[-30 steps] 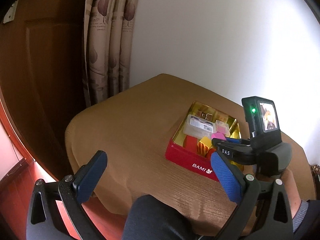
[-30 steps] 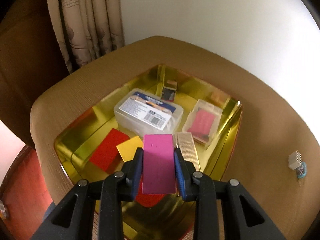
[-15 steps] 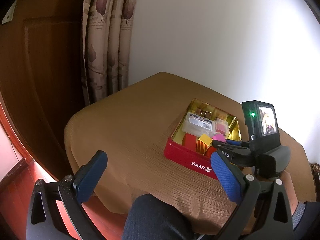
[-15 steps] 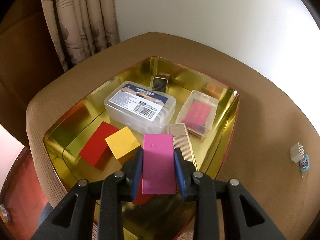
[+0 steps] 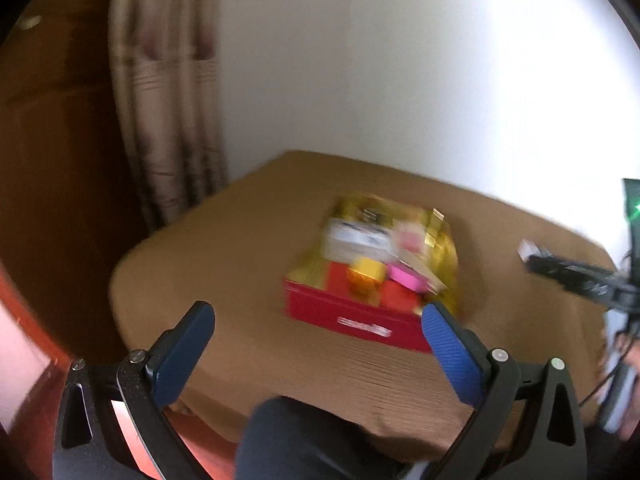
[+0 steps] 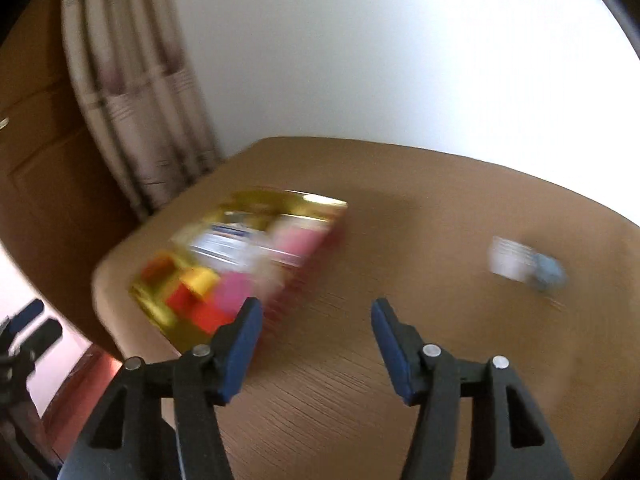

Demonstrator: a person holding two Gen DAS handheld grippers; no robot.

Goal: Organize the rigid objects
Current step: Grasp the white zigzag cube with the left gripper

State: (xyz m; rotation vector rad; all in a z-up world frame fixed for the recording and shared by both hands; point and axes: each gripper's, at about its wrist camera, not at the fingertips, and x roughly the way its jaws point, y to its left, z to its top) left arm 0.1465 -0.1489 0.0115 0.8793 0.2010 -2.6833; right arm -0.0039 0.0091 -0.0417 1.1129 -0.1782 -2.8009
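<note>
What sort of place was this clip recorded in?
Probably a room in a home, not a lab. A patterned curtain hangs by a plain white wall, beside a wooden door, and the red tin sits on a table under a brown cloth.

Both views motion-blurred — bright glare on white wall upper right, fisheye edges dark.

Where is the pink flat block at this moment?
The pink block lies inside the red tin, near its front right corner in the left wrist view, beside the yellow block. No gripper holds it.
</note>
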